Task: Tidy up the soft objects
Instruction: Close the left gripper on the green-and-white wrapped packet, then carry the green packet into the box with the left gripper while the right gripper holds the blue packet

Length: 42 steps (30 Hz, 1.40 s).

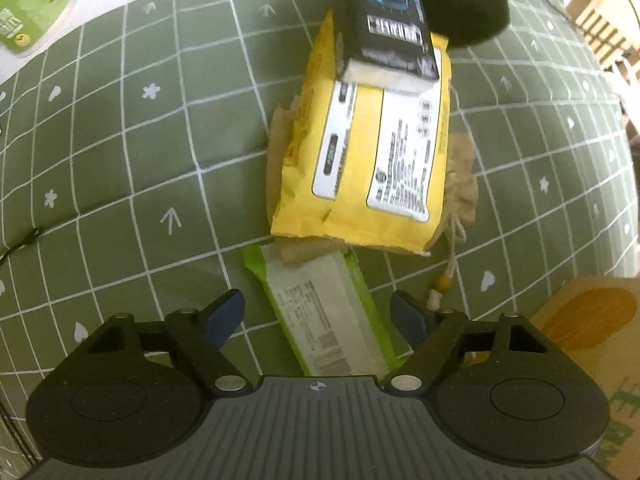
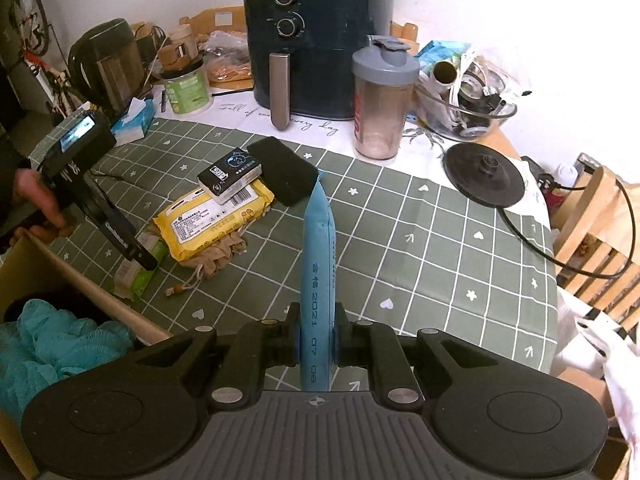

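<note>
Looking straight down in the left wrist view, my left gripper (image 1: 316, 316) is open. A green wipes pack (image 1: 328, 312) lies on the green checked cloth between its blue pads, which stand clear of it on both sides. Beyond it, a yellow wipes pack (image 1: 368, 160) rests on a beige drawstring pouch (image 1: 464, 184). A black tissue pack (image 1: 388, 32) lies on the yellow pack, with a black sponge (image 1: 460, 0) beside it. My right gripper (image 2: 316, 340) is shut on a blue soft pack (image 2: 318, 260), held up edge-on above the table.
A cardboard box (image 2: 92, 288) at the left table edge holds a teal cloth (image 2: 60, 340). At the back stand an air fryer (image 2: 316, 40), a shaker bottle (image 2: 382, 100), a green tub (image 2: 188, 88), a kettle base (image 2: 484, 176) and a tissue box (image 2: 134, 120).
</note>
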Motion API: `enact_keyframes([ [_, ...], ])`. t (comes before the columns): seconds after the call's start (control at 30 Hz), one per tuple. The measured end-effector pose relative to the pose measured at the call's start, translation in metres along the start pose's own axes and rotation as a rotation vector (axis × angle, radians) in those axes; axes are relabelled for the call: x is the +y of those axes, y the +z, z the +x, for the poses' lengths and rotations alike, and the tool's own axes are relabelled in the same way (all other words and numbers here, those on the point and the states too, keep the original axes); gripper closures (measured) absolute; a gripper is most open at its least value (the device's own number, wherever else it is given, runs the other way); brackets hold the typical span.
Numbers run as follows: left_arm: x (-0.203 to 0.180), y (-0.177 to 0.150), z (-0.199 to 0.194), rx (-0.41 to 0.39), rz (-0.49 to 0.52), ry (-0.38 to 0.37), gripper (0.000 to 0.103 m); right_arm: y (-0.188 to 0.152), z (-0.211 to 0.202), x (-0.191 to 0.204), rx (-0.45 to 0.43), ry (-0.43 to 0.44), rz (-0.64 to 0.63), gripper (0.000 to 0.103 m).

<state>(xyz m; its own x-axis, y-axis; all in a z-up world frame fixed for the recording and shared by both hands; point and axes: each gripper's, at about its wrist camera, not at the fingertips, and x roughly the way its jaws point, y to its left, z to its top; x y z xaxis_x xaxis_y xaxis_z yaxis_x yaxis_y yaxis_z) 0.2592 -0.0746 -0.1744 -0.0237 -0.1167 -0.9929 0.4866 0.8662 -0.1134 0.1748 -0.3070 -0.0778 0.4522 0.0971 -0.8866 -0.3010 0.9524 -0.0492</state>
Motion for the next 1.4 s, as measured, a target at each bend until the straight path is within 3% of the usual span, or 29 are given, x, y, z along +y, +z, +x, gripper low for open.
enact_keyframes([
  [0.17,-0.007,-0.008,0.006,-0.02,0.026,0.03,0.036,-0.003,-0.003,0.0,-0.01,-0.006,0.013,0.086],
  [0.23,-0.007,-0.013,0.004,-0.038,0.023,0.026,0.048,-0.003,-0.004,0.0,-0.011,-0.006,0.014,0.086],
  [0.33,-0.005,-0.019,0.001,-0.053,0.002,0.017,0.052,-0.003,-0.004,0.001,-0.012,-0.006,0.009,0.086],
  [0.83,0.024,-0.05,-0.023,-0.157,-0.146,0.089,0.054,-0.003,-0.008,0.003,-0.025,-0.024,0.01,0.086],
  [1.03,0.037,-0.054,-0.052,-0.242,-0.2,0.105,0.054,0.001,-0.014,-0.002,-0.035,-0.032,0.073,0.086],
  [1.4,0.036,-0.076,-0.115,-0.395,-0.221,0.142,0.054,0.01,-0.039,-0.004,-0.075,0.028,0.125,0.086],
])
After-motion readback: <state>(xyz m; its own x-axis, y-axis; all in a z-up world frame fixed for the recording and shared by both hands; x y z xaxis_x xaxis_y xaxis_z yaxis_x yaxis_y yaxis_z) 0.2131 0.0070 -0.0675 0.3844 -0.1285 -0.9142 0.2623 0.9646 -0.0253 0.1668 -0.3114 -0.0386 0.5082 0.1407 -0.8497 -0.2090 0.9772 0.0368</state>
